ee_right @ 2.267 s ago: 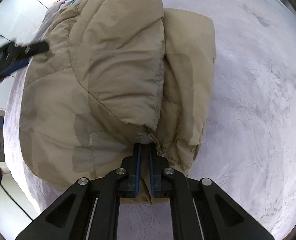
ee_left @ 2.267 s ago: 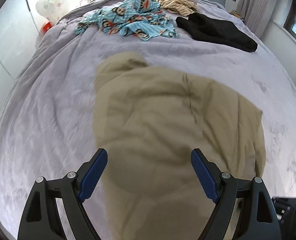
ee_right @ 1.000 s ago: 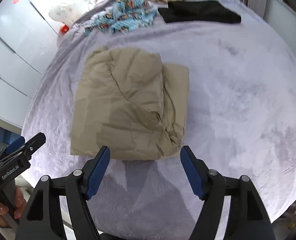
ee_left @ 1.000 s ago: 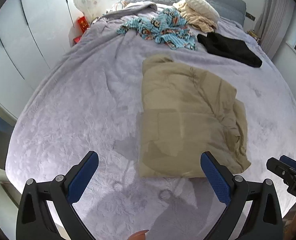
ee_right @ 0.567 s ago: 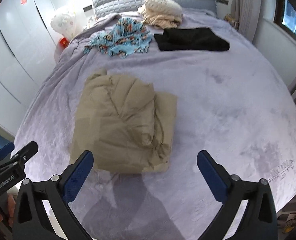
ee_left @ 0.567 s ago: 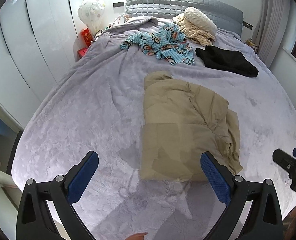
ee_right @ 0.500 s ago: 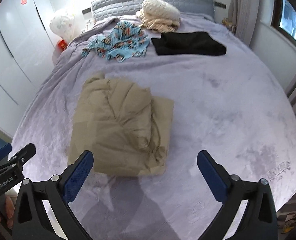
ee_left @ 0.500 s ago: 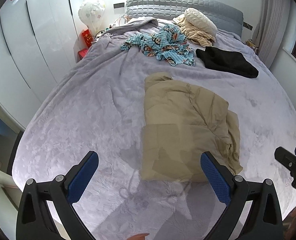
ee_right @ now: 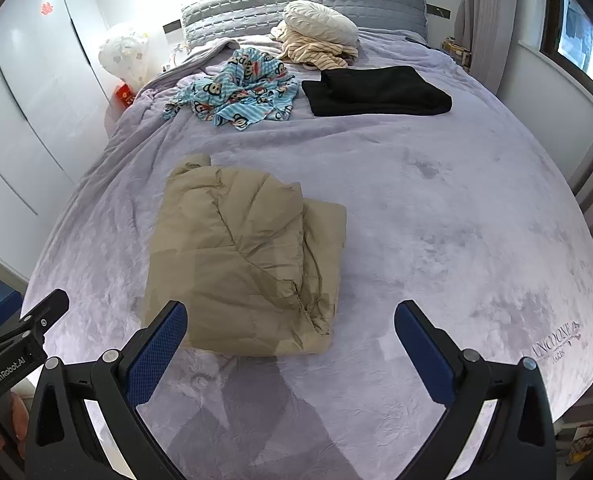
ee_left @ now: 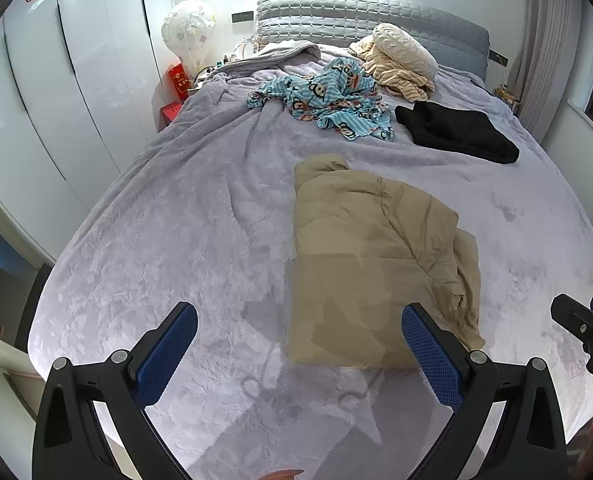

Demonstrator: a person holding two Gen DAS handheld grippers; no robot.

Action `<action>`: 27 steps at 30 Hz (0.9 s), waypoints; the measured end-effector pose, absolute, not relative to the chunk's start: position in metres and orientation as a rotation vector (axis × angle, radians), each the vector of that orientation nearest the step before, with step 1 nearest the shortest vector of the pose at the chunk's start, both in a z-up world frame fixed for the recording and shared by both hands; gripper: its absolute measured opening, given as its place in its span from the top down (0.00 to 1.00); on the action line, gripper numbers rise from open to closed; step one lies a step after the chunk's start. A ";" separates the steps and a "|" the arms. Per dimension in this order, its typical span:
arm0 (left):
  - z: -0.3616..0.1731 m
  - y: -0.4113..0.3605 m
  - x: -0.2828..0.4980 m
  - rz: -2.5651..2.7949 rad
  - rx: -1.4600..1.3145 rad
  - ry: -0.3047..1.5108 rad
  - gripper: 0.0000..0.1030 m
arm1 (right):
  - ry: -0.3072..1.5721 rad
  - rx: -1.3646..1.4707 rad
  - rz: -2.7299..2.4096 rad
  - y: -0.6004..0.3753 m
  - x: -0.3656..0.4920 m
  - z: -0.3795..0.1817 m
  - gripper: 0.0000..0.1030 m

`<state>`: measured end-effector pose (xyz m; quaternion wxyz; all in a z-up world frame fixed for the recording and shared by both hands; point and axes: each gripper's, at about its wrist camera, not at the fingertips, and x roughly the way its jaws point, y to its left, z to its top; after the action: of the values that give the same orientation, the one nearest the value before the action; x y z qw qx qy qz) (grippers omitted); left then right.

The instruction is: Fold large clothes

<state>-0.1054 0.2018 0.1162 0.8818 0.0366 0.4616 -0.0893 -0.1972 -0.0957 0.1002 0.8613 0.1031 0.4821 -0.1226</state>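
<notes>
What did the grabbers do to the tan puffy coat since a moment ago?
The right gripper was pinching the tan coat; it let go, opened wide and pulled back. The left gripper, open throughout, backed away too. The coat stays folded on the bed; the blue monkey-print garment and black garment haven't moved.

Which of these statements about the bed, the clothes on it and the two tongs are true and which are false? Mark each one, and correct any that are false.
1. The tan jacket lies folded on the bed. True.
2. The right tongs are shut on the jacket. False: they are wide open, holding nothing.
3. The black garment lies farther toward the headboard than the jacket. True.
4. The blue monkey-print garment is neatly folded. False: it lies crumpled.
5. The left tongs are open. True.
</notes>
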 end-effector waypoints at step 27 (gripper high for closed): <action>0.117 0.201 -0.106 -0.177 0.076 0.962 0.01 | 1.012 0.214 -0.255 -0.095 -0.199 0.102 0.00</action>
<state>-0.1061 0.2012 0.1170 0.8820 0.0365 0.4621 -0.0851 -0.1989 -0.0951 0.1019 0.8615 0.1021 0.4823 -0.1214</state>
